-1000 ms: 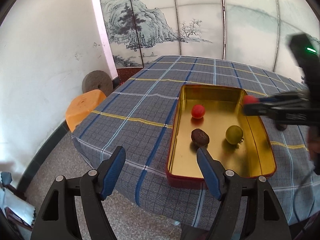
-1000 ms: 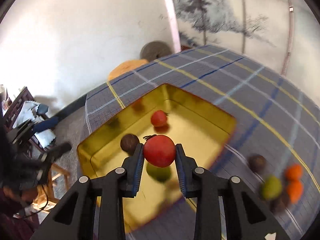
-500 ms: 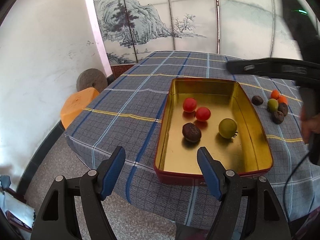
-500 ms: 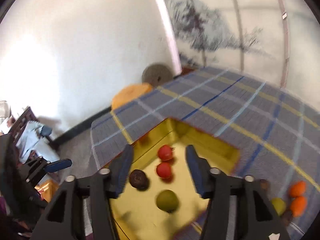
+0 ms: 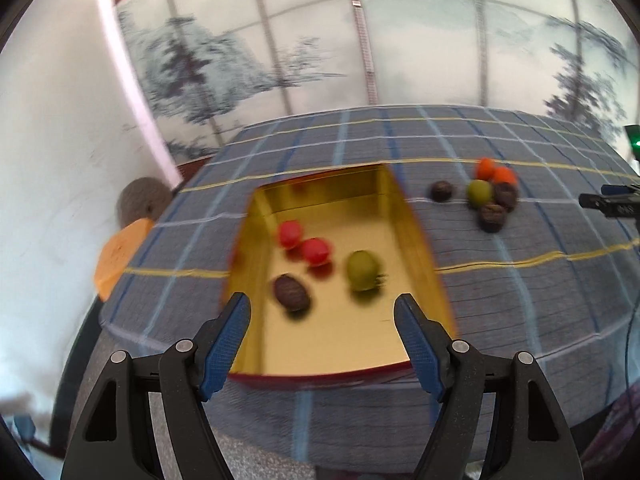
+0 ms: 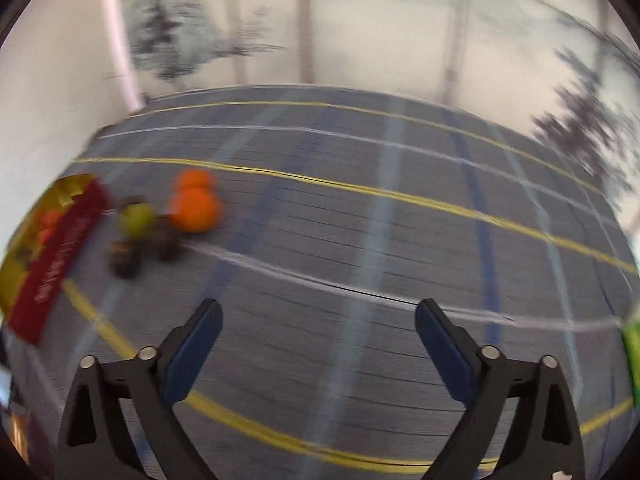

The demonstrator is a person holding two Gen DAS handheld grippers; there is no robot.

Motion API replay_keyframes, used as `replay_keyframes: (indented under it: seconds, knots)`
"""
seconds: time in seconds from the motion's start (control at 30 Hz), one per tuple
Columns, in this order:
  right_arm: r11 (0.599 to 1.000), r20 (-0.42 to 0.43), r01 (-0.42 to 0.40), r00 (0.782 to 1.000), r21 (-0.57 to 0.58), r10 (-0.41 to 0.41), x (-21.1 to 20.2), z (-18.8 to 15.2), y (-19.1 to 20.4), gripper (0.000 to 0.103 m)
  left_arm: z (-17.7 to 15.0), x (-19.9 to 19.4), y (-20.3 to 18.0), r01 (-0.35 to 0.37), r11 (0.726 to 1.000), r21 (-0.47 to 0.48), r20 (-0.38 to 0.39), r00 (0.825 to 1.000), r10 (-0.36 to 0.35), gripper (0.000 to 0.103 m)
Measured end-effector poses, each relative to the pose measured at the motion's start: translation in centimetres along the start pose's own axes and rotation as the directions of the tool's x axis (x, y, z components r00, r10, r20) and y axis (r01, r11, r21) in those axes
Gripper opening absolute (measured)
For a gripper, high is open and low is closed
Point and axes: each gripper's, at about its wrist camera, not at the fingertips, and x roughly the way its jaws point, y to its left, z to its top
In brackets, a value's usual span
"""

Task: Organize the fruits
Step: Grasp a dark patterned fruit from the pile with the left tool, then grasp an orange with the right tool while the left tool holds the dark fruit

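Fruits split in two groups on the counter, which wears a grey-blue plaid cloth with yellow and white lines.

Group 1, inside the gold-lined rectangular metal tin with red outer walls: two round red fruits touching each other, a round green fruit just beside them, a dark brown wrinkled oval fruit nearest the camera.

Group 2, loose on the cloth right of the tin in the left wrist view: two orange fruits touching, a second green fruit, three dark brown ones, one of them sitting slightly apart toward the tin.

Left gripper: jaws partly open, nothing between them, hovering over the near end of the tin.

Right gripper: jaws opening, already wide, nothing between them, only bare cloth below. In its view the loose pile is upper left, well apart from the jaws; the tin's red wall is at the left edge. Heavy motion blur in both views.
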Motion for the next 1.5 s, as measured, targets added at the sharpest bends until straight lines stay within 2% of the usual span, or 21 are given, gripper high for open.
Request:
replay_keyframes:
  seconds: [0.1,0.17,0.23,0.3,0.37,0.5,0.67,0.83,0.9,0.93,0.97,1.0,1.07,1.13,1.23,1.37,1.4,1.43,1.47,1.5]
  knots:
    - [0.989,-0.074,0.134,0.989,0.058,-0.129,1.8,-0.4,-4.1,0.101,1.2,0.7,-2.4,0.062,0.997,0.044,-0.023,0.998,-0.061,0.075]
    - [0.983,-0.106,0.166,0.982,0.073,-0.158,2.7,-0.6,-5.6,0.101,2.1,1.2,-4.2,0.115,0.99,0.08,-0.034,0.993,-0.113,0.075]
    - [0.983,-0.118,0.162,0.982,0.091,-0.151,3.5,-0.9,-6.7,0.103,3.0,1.8,-5.9,0.168,0.979,0.112,-0.048,0.985,-0.164,0.075]
    - [0.984,-0.087,0.121,0.99,0.131,-0.11,3.6,-1.3,-7.3,0.103,4.2,2.7,-7.6,0.234,0.963,0.13,-0.066,0.972,-0.227,0.075]
    - [0.986,-0.074,0.114,0.992,0.121,-0.106,3.5,-1.4,-7.1,0.103,5.4,4.0,-9.1,0.277,0.952,0.13,-0.084,0.96,-0.268,0.075]
    - [0.989,-0.071,0.098,0.993,0.109,-0.091,3.5,-1.8,-7.1,0.103,7.7,7.6,-11.4,0.321,0.944,0.07,-0.151,0.939,-0.308,0.075]
    - [0.989,-0.065,0.087,0.995,0.116,-0.08,3.4,-2.0,-7.2,0.103,9.3,12.3,-13.6,0.323,0.946,-0.012,-0.22,0.922,-0.318,0.075]
    - [0.989,-0.051,0.058,0.997,0.138,-0.051,3.1,-2.0,-7.8,0.103,9.5,15.4,-14.5,0.279,0.959,-0.041,-0.257,0.925,-0.28,0.074]
    - [0.988,-0.046,0.047,0.998,0.145,-0.04,3.0,-2.0,-7.9,0.103,9.4,16.2,-15.0,0.284,0.958,-0.043,-0.26,0.922,-0.285,0.07]
    - [0.988,-0.044,0.043,0.998,0.146,-0.037,3.0,-2.0,-8.0,0.103,9.2,16.6,-15.2,0.29,0.956,-0.038,-0.267,0.919,-0.289,0.062]
    - [0.988,-0.042,0.038,0.999,0.148,-0.032,3.0,-1.9,-8.2,0.103,9.2,16.4,-15.4,0.278,0.96,-0.013,-0.242,0.931,-0.273,0.043]
    - [0.988,-0.041,0.035,0.999,0.149,-0.029,3.0,-1.9,-8.2,0.103,9.2,16.0,-15.6,0.275,0.961,0.003,-0.226,0.937,-0.267,0.039]
    - [0.988,-0.039,0.031,0.999,0.152,-0.025,3.0,-1.9,-8.2,0.103,8.9,15.6,-15.3,0.266,0.963,-0.033,-0.227,0.937,-0.267,0.039]
    - [0.988,-0.039,0.029,0.999,0.153,-0.024,3.0,-1.9,-8.2,0.103,8.3,14.6,-14.8,0.272,0.958,-0.085,-0.192,0.939,-0.284,0.039]
    - [0.988,-0.043,0.035,0.999,0.148,-0.029,3.0,-1.8,-8.2,0.103,6.8,12.2,-15.1,0.237,0.97,-0.061,-0.104,0.965,-0.243,0.039]
    - [0.99,-0.063,0.07,0.996,0.119,-0.063,3.3,-1.6,-7.7,0.103,5.4,9.8,-14.9,0.222,0.974,-0.041,0.015,0.975,-0.222,0.039]
    - [0.99,-0.066,0.077,0.995,0.114,-0.07,3.3,-1.6,-7.5,0.103,5.2,9.6,-15.0,0.225,0.974,-0.03,0.024,0.974,-0.224,0.039]
    - [0.991,-0.062,0.064,0.996,0.114,-0.057,3.3,-1.5,-7.4,0.103,4.9,9.6,-15.1,0.226,0.974,-0.024,0.022,0.974,-0.225,0.039]
    - [0.991,-0.02,-0.049,0.998,0.124,0.052,2.8,-1.4,-7.3,0.101,4.7,9.9,-14.9,0.23,0.973,-0.026,0.013,0.973,-0.229,0.039]
    - [0.984,0.004,-0.119,0.993,0.13,0.12,2.5,-1.3,-7.3,0.09,4.5,10.1,-14.8,0.237,0.971,-0.035,0.004,0.971,-0.237,0.039]
